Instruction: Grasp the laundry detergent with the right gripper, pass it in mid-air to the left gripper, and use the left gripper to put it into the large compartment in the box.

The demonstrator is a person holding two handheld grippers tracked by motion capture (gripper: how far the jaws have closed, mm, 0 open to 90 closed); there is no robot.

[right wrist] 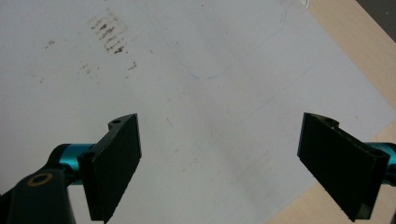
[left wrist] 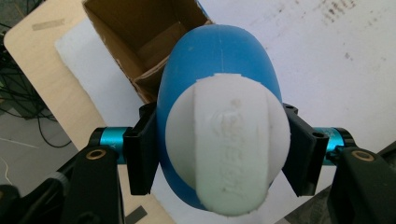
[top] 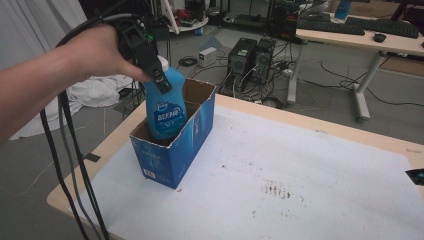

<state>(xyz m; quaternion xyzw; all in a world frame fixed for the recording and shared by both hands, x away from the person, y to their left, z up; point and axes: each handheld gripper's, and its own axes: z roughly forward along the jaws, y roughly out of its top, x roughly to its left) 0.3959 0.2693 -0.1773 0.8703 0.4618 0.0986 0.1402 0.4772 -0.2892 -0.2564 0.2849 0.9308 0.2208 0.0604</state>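
Bottle [top: 166,107], blue plastic with a white cap [left wrist: 229,149], sits upright partway down in an open blue cardboard box [top: 172,155]; lower half is inside, label and shoulders stick out above the rim. Box stands near the table's left front corner on a white sheet [top: 300,165] that covers most of the wooden table [top: 320,125].

Left gripper [top: 159,80] comes in from above, held in the person's left hand [top: 97,52], jaws pinching the bottle just under the cap. In the left gripper view both black jaws press against the blue sides of the bottle [left wrist: 187,70] with the cap facing the camera; the box's brown inside [left wrist: 140,28] shows beyond it. Whether the bottle base touches the box floor: can't tell from here, it's hidden.

Black cables [top: 70,165] hang from the left gripper down past the table's left edge.

Right gripper [right wrist: 219,163]: jaws spread wide, nothing between them, over bare white sheet with some dark smudges [right wrist: 109,35] farther off. Table's wooden edge shows at its right.

Background: second desk [top: 360,40] with keyboards, PC towers [top: 252,57] on the floor, loose wiring.
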